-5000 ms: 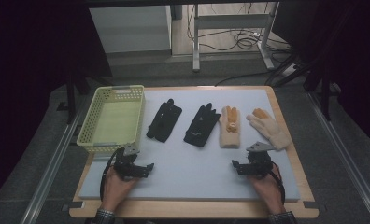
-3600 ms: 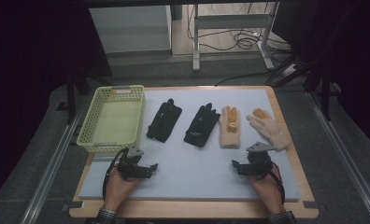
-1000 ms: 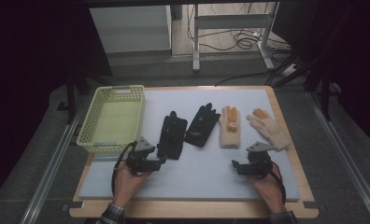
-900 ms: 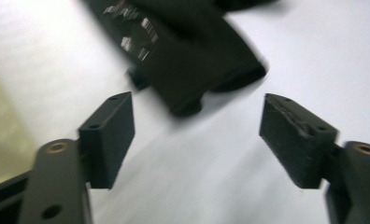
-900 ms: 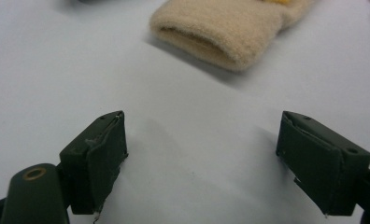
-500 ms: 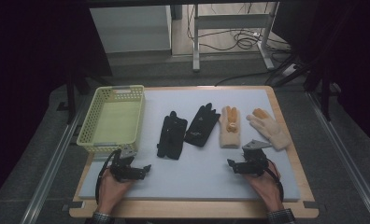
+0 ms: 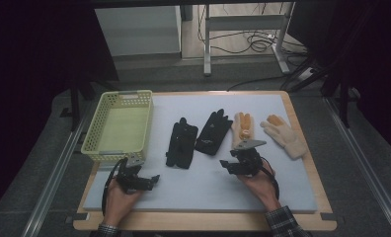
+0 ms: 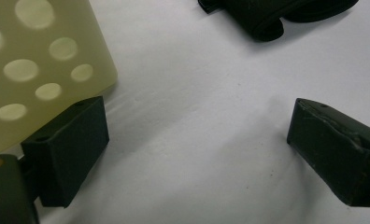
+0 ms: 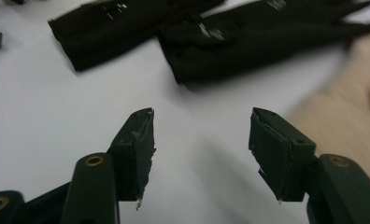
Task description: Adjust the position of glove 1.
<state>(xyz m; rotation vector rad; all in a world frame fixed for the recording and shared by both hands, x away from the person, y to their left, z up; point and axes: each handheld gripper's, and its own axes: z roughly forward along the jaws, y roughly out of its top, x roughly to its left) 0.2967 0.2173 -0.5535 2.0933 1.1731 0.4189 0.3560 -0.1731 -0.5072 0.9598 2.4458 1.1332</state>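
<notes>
The black cloth glove with its cuff folded [image 7: 181, 144] lies flat on the white foam mat [image 7: 203, 185], a bit ahead and to the right of the left gripper [image 7: 145, 180], w/ nothing touching it. In the left gripper view that cuff end [image 8: 262, 21] sits just past the tips, so it looks put down there on purpose, close to the pale yellow plastic basket w/ holes [image 7: 118, 123] that stands right by the left jaw. The left gripper's jaws have just been opening and now stand spread wide, only bare mat between them. The second black cloth glove [image 7: 214, 132] lies beside the first, just ahead and left of the right gripper [image 7: 233, 167]; in the right gripper view it [image 9: 267, 35] is straight ahead of the tips. The right gripper's jaws have just been closing some, but they stand apart w/ nothing in them; prob. it is lining up on that glove. Two tan knit gloves [image 7: 244, 128] [image 7: 285, 134] lie ahead and to the right of the right gripper, in the same row, easy to reach one by one.
</notes>
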